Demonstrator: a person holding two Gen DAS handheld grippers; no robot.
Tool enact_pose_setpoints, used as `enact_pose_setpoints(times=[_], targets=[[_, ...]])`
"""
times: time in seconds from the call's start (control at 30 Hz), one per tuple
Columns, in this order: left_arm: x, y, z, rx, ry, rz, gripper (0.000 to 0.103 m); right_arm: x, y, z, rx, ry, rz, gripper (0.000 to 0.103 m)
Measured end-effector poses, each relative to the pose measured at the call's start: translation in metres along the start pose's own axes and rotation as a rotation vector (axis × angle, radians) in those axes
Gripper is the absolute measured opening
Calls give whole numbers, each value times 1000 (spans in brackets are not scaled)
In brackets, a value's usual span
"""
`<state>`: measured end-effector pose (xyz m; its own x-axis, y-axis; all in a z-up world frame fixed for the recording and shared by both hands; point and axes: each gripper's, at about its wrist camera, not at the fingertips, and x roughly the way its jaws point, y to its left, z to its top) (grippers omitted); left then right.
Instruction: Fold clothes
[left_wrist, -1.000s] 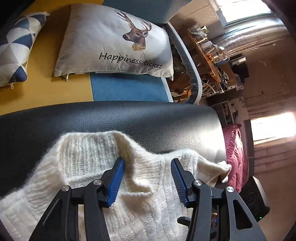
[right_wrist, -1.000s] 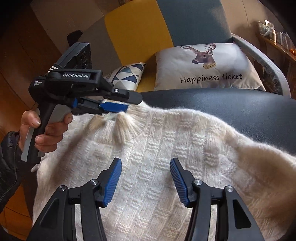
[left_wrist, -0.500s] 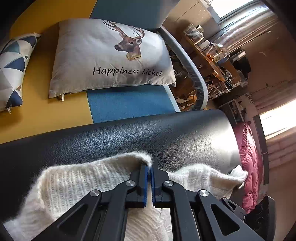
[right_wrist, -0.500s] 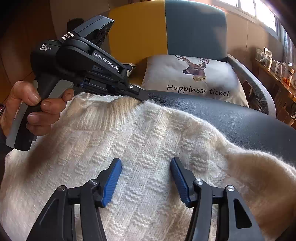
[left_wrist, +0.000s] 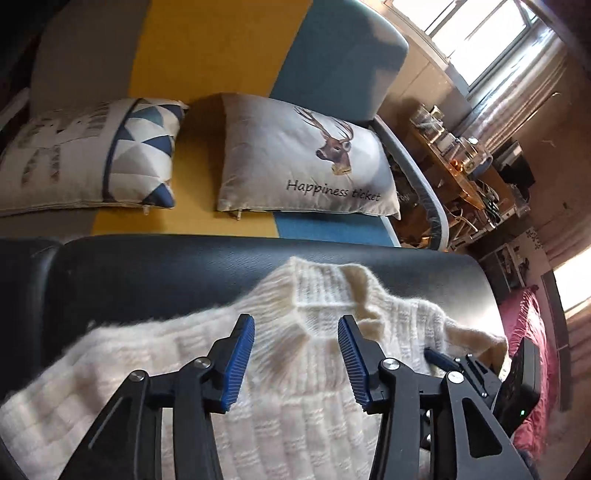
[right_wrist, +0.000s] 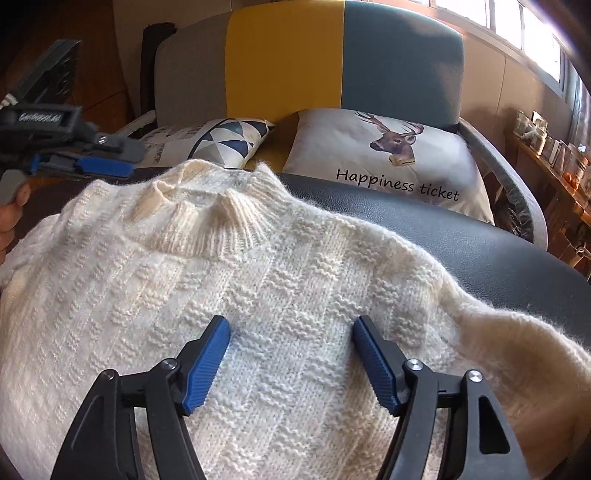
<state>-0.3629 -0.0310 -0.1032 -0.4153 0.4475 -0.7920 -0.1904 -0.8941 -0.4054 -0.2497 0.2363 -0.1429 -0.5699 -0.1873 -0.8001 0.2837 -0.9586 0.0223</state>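
Observation:
A cream knitted sweater (right_wrist: 288, 280) lies spread over a black leather surface (right_wrist: 443, 236), its ribbed collar (right_wrist: 221, 218) toward the sofa. In the left wrist view my left gripper (left_wrist: 294, 321) is open, just short of the collar (left_wrist: 321, 291), with nothing between its blue pads. It also shows, blurred, at the left edge of the right wrist view, held by a hand (right_wrist: 11, 210). My right gripper (right_wrist: 291, 323) is open above the sweater's chest, holding nothing.
Behind the leather surface stands a yellow and blue sofa (right_wrist: 295, 55) with a deer cushion (right_wrist: 388, 155) and a triangle-patterned cushion (right_wrist: 229, 142). A cluttered wooden shelf (left_wrist: 454, 162) and a red cloth (left_wrist: 532, 332) are at the right.
The left gripper, shut on the collar half a second ago, has let go, opened and drawn back. The collar now rests on the leather. The right gripper stays open over the sweater.

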Motion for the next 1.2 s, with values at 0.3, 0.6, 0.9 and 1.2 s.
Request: enact_pose_setpoints(times=[0.3,0.6,0.9,1.2], targets=[[-28,11,-51,131,-139,217,59,-14,5,76,312,23,679,71],[-7,25,-78,160,-160,248,60,101,18,123,534,273,750,72],[-5,27,-79,149,-174,232,67,140,30,151,663,155,851,71],[-52,66,-79,-51,-220,83,69,80,37,148,490,74,711,70]])
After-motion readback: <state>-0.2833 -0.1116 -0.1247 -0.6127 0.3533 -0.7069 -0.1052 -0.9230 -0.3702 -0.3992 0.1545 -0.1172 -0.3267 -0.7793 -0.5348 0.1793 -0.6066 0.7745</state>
